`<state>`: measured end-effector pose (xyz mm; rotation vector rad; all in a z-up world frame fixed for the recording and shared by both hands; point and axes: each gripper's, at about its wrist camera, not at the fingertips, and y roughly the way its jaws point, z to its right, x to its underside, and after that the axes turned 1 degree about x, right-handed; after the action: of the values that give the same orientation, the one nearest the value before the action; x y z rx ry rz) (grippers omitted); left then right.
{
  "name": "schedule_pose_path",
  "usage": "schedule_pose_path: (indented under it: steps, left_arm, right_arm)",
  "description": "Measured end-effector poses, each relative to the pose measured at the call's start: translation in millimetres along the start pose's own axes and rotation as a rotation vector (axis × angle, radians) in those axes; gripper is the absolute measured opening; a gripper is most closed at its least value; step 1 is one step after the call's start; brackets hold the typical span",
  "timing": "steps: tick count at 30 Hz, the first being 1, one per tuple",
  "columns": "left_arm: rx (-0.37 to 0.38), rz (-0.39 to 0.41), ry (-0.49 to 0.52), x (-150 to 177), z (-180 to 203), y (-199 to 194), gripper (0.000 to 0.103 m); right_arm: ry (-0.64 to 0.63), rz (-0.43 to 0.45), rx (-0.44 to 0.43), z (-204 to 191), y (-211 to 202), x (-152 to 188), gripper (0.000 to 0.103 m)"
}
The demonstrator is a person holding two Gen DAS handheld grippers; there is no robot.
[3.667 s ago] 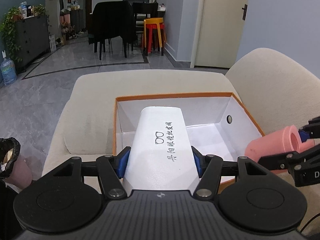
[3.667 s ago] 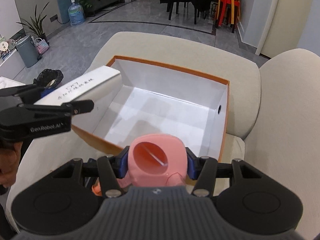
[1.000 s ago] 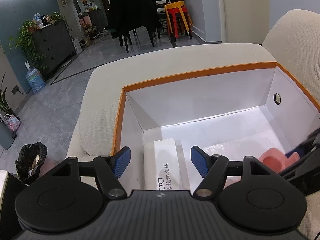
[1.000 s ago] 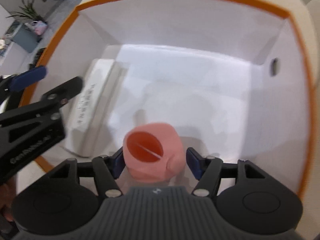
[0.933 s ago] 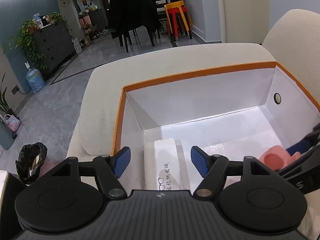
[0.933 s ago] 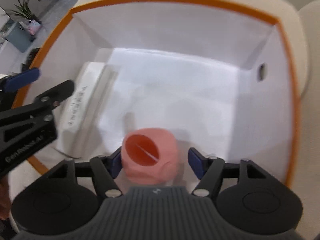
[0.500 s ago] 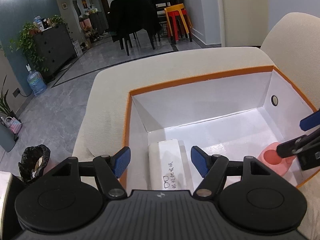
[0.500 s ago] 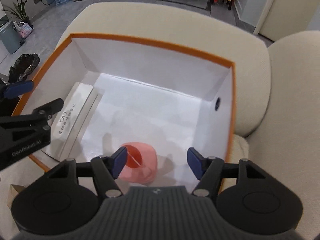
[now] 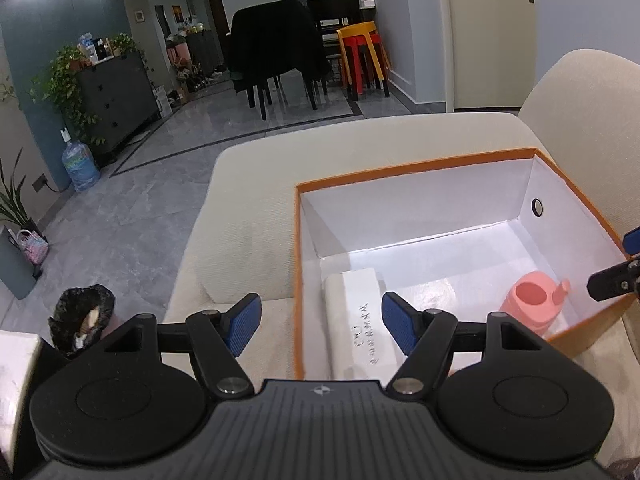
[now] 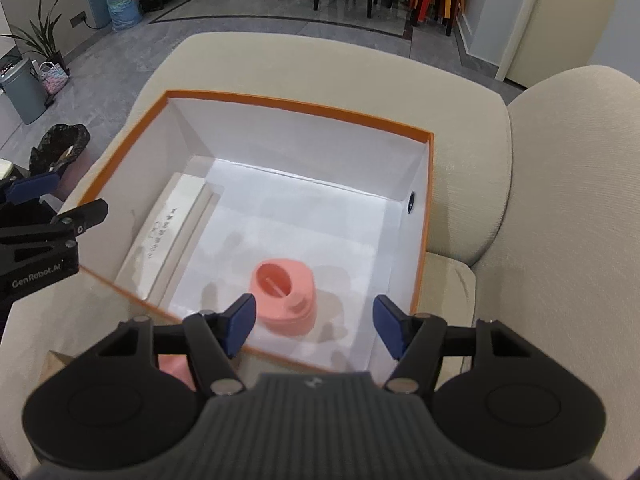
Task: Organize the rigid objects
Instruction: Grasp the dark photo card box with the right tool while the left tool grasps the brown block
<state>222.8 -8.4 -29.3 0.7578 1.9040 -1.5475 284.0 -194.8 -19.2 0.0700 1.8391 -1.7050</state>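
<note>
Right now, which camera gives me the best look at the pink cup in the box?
The right wrist view: the pink cup sits near centre, seen from above with its open mouth and whole body clear on the box floor. The left wrist view shows the cup smaller, near the right edge, close to the box's near wall.

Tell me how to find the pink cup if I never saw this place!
Find the cream sofa, where an orange-edged box with white insides sits. On its floor lie a long white case by one wall and the pink cup, the only round, pink thing inside.
</note>
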Motion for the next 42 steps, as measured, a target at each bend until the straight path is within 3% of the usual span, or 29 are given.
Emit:
schedule_pose_path:
  steps: [7,22,28,34,42]
  left_arm:
    - [0.018,0.02,-0.004,16,-11,-30,0.084]
    - [0.073,-0.027,-0.029,84,-24,-68,0.085]
    - [0.1,-0.063,-0.042,116,-25,-74,0.085]
    - [0.142,-0.097,-0.085,149,-28,-74,0.085]
    - [0.197,-0.096,-0.089,167,-22,-79,0.087]
  right_arm:
    - [0.01,0.037,-0.017,-16,-32,31,0.065]
    - [0.058,-0.004,-0.01,-19,-56,127,0.066]
    - [0.097,-0.031,0.042,-12,-57,161,0.071]
    - [0.163,-0.072,0.029,1,-53,187,0.073]
    - [0.158,-0.148,0.05,2,-37,204,0.074]
